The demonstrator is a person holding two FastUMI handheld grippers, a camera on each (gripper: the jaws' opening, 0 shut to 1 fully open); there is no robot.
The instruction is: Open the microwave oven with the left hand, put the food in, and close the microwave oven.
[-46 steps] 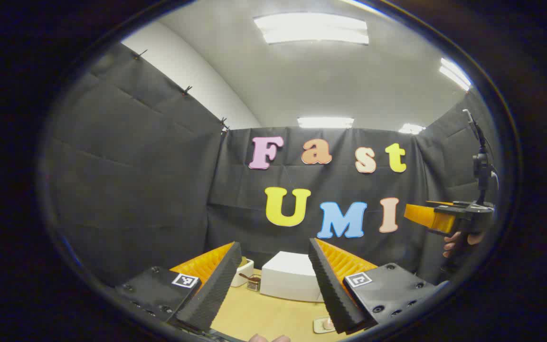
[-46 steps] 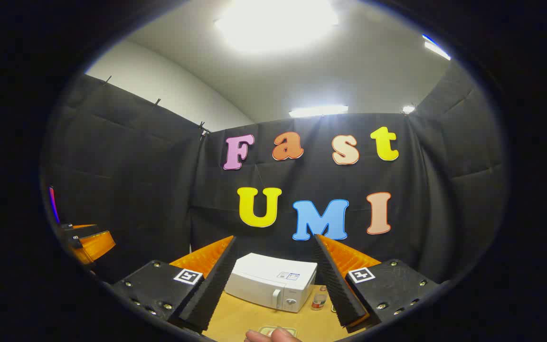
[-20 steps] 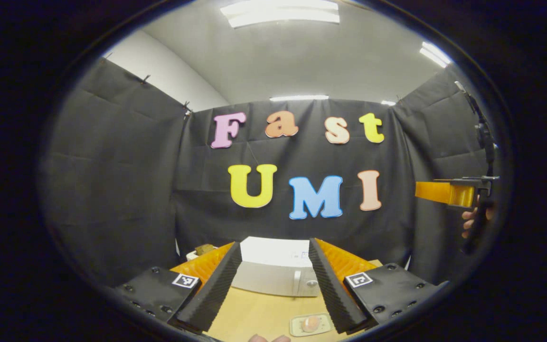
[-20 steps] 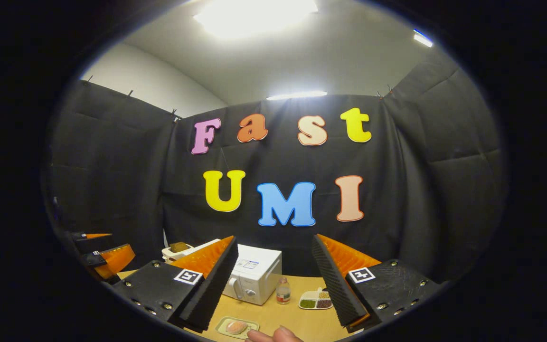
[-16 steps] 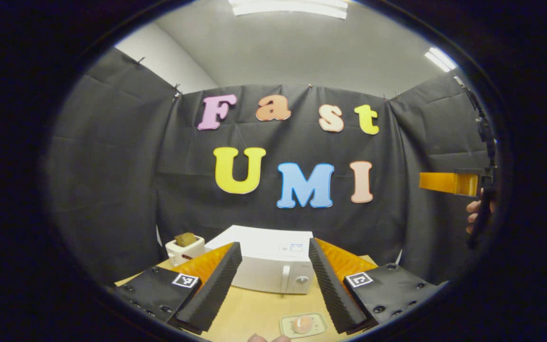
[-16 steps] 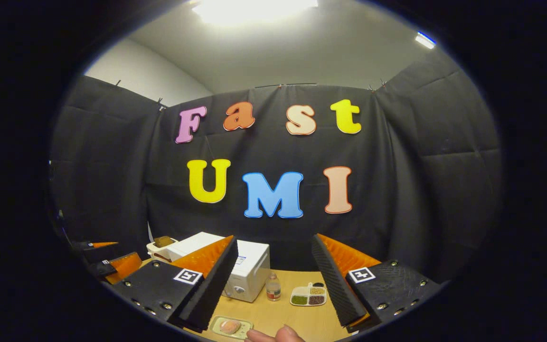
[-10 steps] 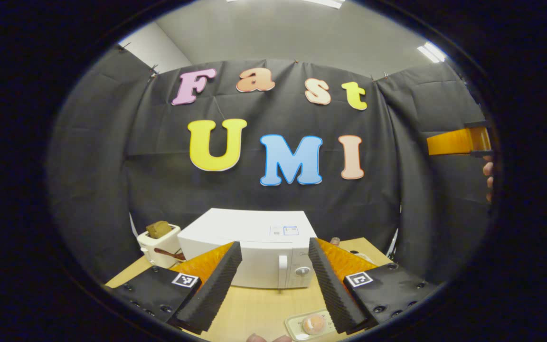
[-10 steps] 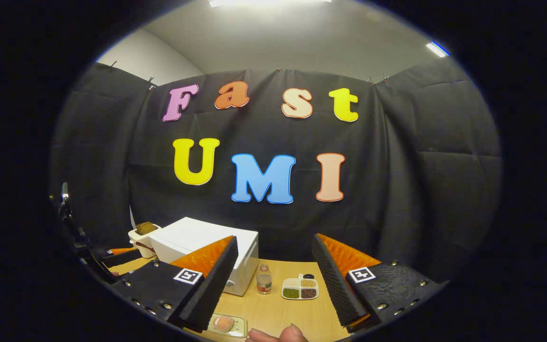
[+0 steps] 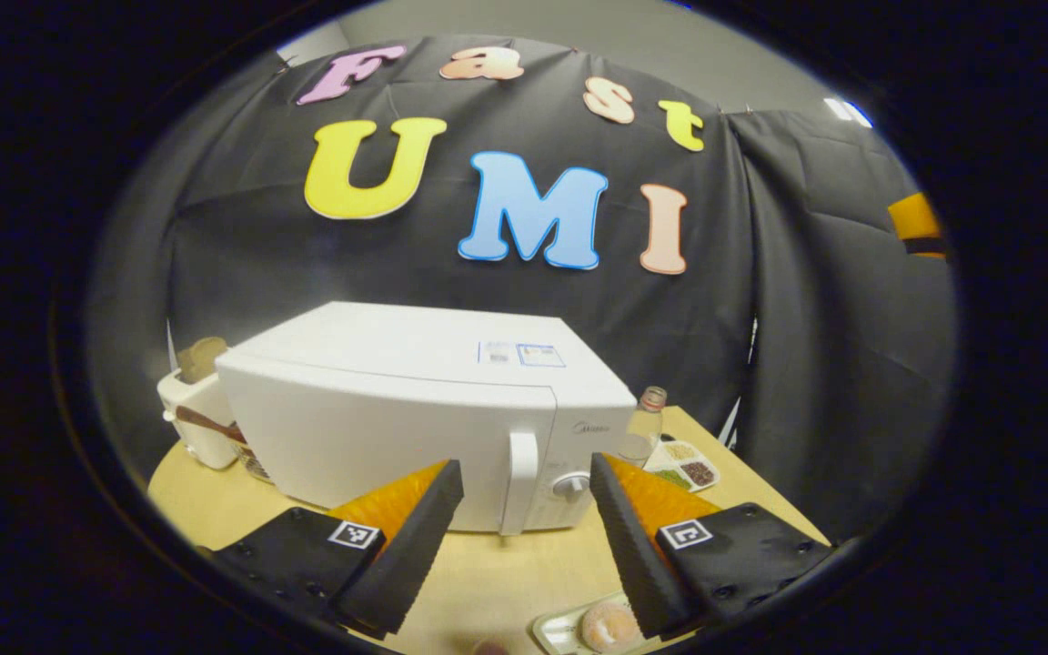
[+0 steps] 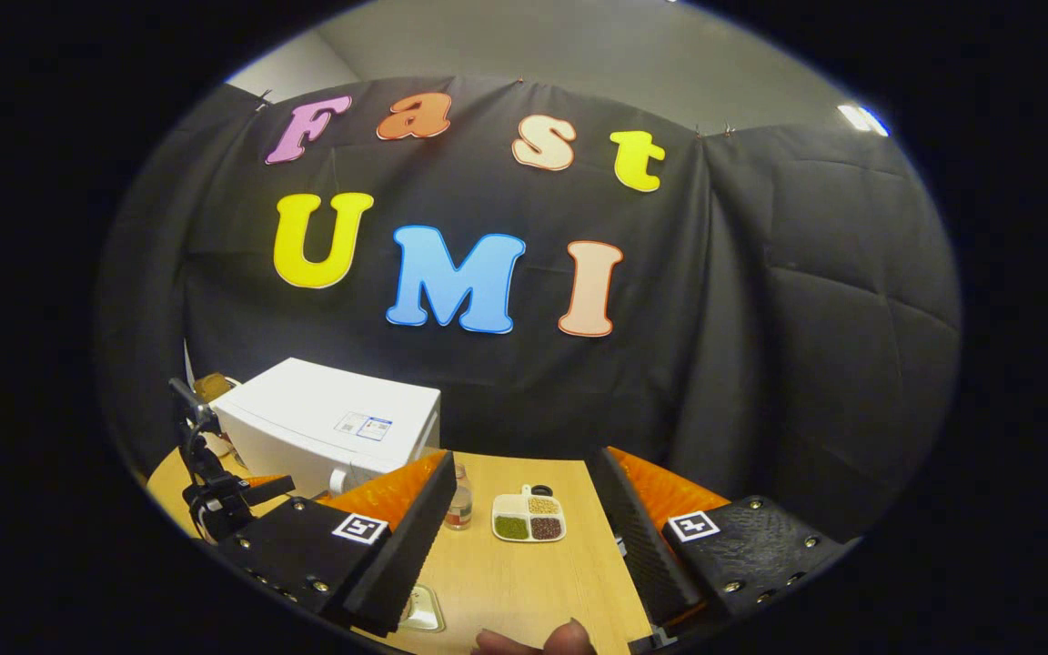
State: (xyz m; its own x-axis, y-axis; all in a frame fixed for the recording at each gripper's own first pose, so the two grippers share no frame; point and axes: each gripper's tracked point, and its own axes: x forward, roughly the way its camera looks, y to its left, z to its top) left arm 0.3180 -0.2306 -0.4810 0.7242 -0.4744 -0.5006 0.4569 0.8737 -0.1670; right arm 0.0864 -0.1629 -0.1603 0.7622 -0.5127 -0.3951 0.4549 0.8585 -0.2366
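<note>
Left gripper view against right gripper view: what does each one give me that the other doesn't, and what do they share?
Left gripper view: the microwave with its closed door face-on, its handle and dial, plus the food on its tray.
Right gripper view: the microwave seen from off to its right, the left gripper in front of it, and a fingertip at the bottom edge.
Shared: microwave, bottle, divided dish, wooden table, and each camera's own jaws standing open.

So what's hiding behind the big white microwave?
Behind the microwave hangs the black cloth wall. At its left rear corner stands a white toaster with bread in it, partly covered. A small bottle pokes out at the right. Anything directly behind is covered.
</note>
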